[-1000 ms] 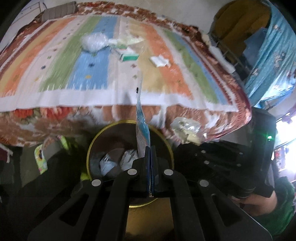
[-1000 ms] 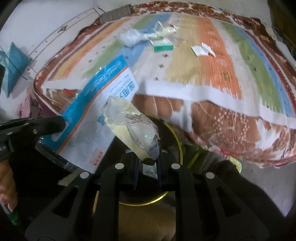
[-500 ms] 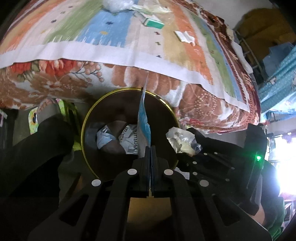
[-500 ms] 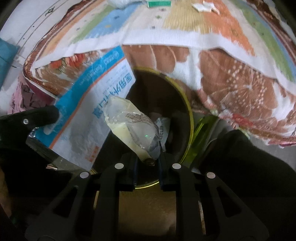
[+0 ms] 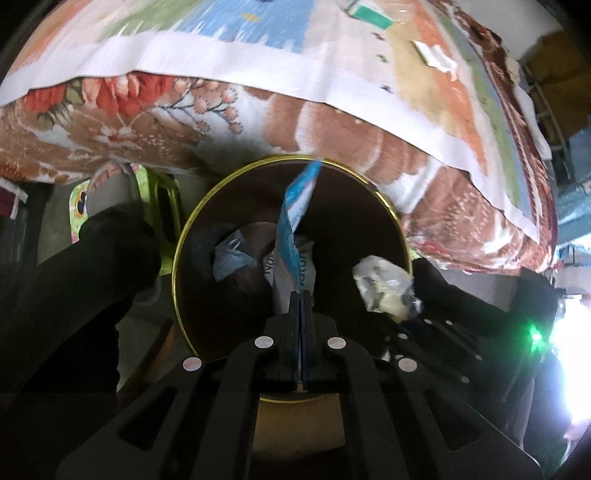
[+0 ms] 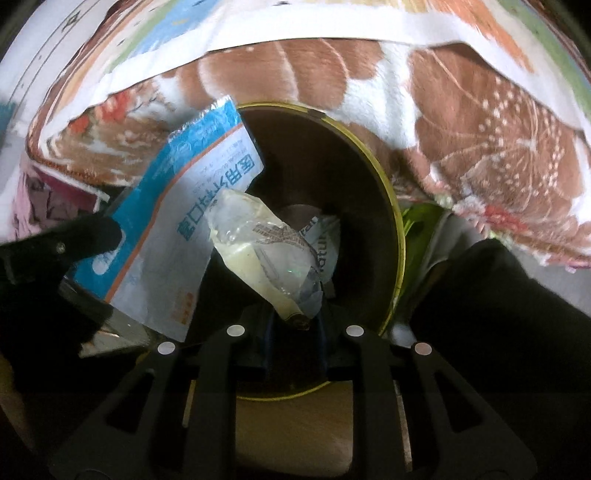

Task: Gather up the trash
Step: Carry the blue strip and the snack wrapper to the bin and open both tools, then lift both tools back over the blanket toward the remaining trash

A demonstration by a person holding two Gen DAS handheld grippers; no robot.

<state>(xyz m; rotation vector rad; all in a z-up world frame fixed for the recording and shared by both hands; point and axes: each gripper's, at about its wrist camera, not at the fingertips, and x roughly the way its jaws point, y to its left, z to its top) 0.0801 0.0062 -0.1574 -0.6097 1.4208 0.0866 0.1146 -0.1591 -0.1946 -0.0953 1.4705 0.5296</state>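
Note:
A round bin with a gold rim (image 5: 177, 266) (image 6: 395, 221) stands on the floor beside the bed, with crumpled paper and wrappers (image 5: 232, 254) (image 6: 325, 236) at its bottom. My left gripper (image 5: 301, 295) points down over the bin's mouth, shut on a flat blue-and-white packet (image 5: 291, 221) (image 6: 184, 206) that sticks up edge-on. My right gripper (image 6: 295, 317) is shut on a crumpled clear plastic wrapper (image 6: 258, 251) (image 5: 384, 291) held over the bin's right side. In the right wrist view the left gripper (image 6: 85, 236) shows at the left.
The bed with its striped, flowered blanket (image 5: 332, 110) overhangs the far side of the bin. A green box (image 5: 371, 14) and white packets (image 5: 436, 57) lie on the bed. A person's dark trouser leg (image 5: 92, 277) (image 6: 498, 295) and slippered foot (image 5: 107, 184) flank the bin.
Both grippers have sunk toward the bin and tilted further down, so its mouth now fills the middle of both views. The packet and the wrapper stay held.

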